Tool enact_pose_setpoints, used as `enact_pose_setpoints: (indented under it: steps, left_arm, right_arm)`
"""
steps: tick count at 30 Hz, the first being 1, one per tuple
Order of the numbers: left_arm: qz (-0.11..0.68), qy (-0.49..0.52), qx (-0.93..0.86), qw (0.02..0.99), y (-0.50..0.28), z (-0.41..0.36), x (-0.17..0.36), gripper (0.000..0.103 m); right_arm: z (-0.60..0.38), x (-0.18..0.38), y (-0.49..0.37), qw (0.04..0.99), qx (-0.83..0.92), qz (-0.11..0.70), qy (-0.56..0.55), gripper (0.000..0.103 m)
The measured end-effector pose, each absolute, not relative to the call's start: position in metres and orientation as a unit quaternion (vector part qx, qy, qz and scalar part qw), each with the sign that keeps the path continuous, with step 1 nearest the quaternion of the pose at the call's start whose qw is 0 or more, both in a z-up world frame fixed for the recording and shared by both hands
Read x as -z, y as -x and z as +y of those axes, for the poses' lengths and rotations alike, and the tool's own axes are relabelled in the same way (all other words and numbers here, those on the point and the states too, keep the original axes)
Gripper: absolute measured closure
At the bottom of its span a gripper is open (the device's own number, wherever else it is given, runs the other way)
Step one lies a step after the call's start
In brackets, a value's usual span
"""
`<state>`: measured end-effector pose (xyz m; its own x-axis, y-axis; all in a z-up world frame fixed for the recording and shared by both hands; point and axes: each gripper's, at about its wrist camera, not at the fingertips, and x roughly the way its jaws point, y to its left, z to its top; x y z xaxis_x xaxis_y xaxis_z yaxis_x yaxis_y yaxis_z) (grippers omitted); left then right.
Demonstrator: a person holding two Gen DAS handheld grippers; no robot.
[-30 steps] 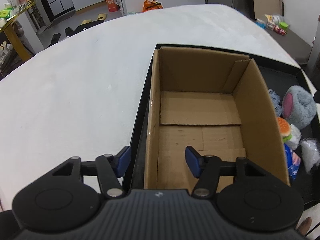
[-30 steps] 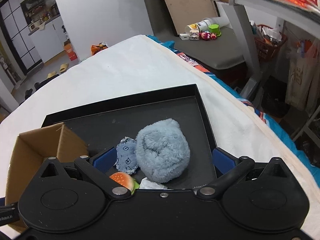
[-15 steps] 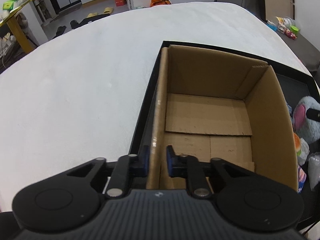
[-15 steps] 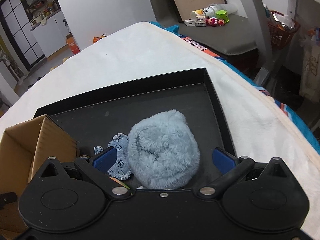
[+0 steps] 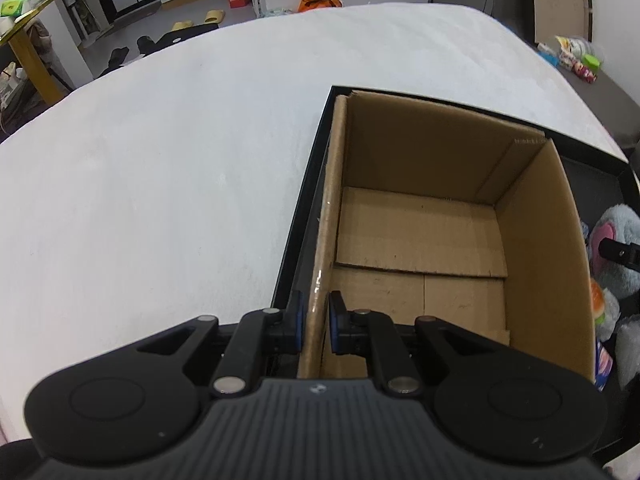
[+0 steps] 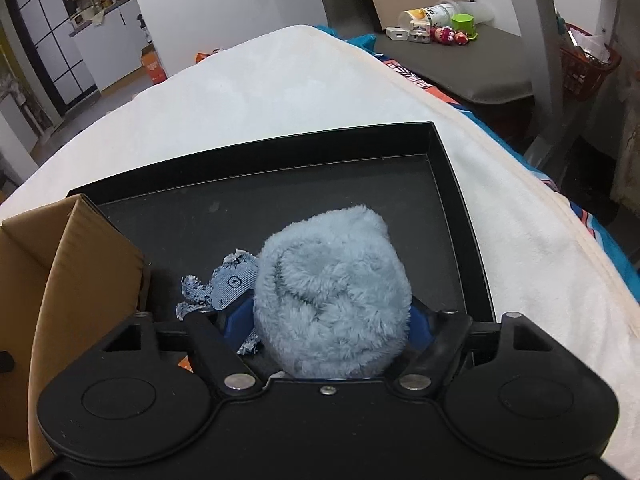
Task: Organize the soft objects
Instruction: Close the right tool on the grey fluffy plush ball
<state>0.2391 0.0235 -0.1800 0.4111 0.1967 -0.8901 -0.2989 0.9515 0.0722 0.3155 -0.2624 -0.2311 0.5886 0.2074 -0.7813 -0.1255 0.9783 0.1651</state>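
Right wrist view: the right hand-held gripper [image 6: 332, 322] has just been closing around a blue plush toy [image 6: 332, 292] in the black tray [image 6: 444, 184]; the left hand-held gripper [image 5: 314, 322] pinches the still-empty cardboard box's [image 5: 532, 264] wall.

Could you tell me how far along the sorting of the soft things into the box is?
Early. The cardboard box is empty. In hand: the left gripper is shut on the box's wall, and the right gripper, jaws just closing, presses on the fluffy blue plush in the black tray. Left: the plush, the denim scrap and the burger toy.
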Motion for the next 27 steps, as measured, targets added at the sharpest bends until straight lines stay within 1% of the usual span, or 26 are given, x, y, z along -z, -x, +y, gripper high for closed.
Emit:
enact_pose_setpoints:
  steps: [4, 11, 24, 27]
  left_arm:
    - [0.520, 0.031, -0.144, 0.841, -0.235, 0.018, 0.176, 0.089]
    - [0.520, 0.028, -0.140, 0.842, -0.228, 0.020, 0.174, 0.089]
    - [0.514, 0.043, -0.117, 0.849, -0.216, 0.026, 0.168, 0.089]
    - [0.512, 0.046, -0.110, 0.850, -0.213, 0.027, 0.170, 0.092]
  right_arm:
    - [-0.263, 0.227, -0.313, 0.887, -0.094, 0.449, -0.046, 0.036]
    - [-0.260, 0.209, -0.304, 0.892, -0.100, 0.438, -0.041, 0.036]
    - [-0.247, 0.165, -0.282, 0.905, -0.131, 0.401, -0.051, 0.036]
    - [-0.242, 0.158, -0.278, 0.906, -0.139, 0.397, -0.052, 0.036]
